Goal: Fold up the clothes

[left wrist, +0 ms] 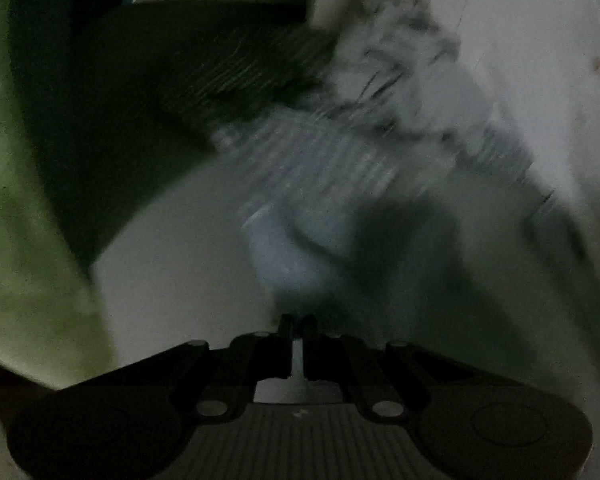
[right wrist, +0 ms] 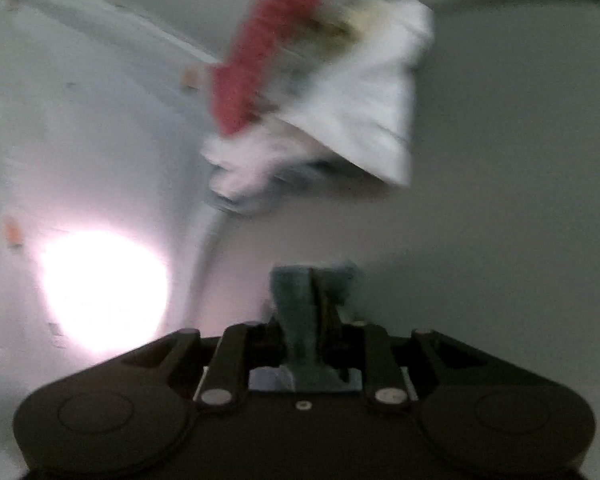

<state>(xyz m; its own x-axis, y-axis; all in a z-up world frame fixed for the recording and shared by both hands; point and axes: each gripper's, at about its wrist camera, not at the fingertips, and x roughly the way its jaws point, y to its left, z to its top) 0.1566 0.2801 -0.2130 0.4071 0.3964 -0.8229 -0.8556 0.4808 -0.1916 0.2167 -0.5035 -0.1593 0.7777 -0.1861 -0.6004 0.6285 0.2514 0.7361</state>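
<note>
the left gripper (left wrist: 298, 326) was clenched on nothing, above the desk (left wrist: 180, 260). the right gripper (right wrist: 320, 292) grasped a teal cloth (right wrist: 296, 320), with the clothes pile (right wrist: 340, 112) well apart; that thin pinch could slip mid-fold.

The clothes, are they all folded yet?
Not yet. Nothing looks folded: a crumpled pile of white and red clothes lies on the white table, and a striped bundle shows in the left view. The right tongs pinch a grey-green cloth; the left tongs are shut and look empty. The pictures are blurry.
</note>
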